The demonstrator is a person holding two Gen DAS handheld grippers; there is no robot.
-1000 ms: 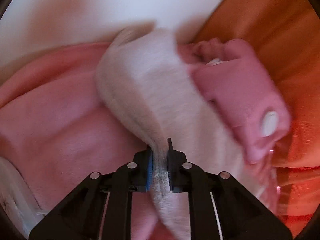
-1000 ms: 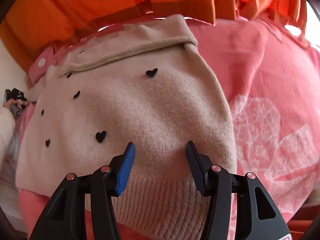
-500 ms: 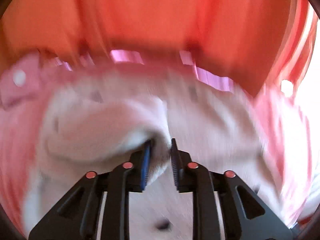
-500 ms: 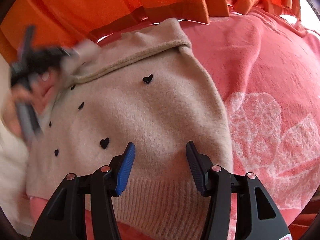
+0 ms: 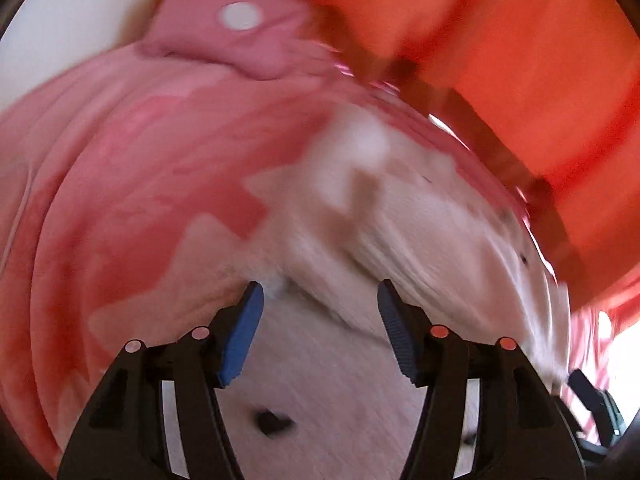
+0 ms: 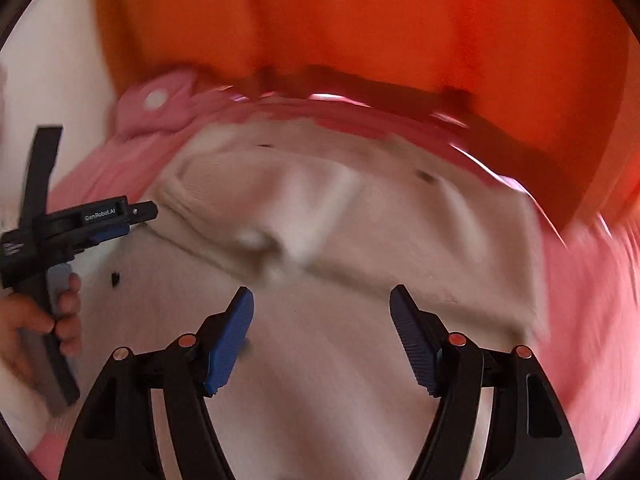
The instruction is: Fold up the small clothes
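Note:
A beige knit sweater (image 5: 340,368) with small black hearts lies flat on a pink blanket (image 5: 120,200). One sleeve (image 6: 248,200) is folded across its body. My left gripper (image 5: 320,286) hovers just over the sweater. Its jaws are opening, with only the flat knit below them and no pinch. My right gripper (image 6: 322,291) hangs above the sweater's (image 6: 420,232) lower body, jaws also opening and holding nothing. In the right wrist view the left gripper (image 6: 132,222) shows at the left by the sleeve's edge, held by a hand (image 6: 44,320).
A pink garment with a white dot (image 5: 240,28) lies at the blanket's far edge. Orange fabric (image 6: 360,20) hangs behind the bed. A white surface (image 5: 80,20) shows at the upper left. Both views are motion-blurred.
The left gripper carried the sleeve over the sweater's body and let it go; its jaws went from shut to open. The right gripper swung sideways, rolled, and opened wider.

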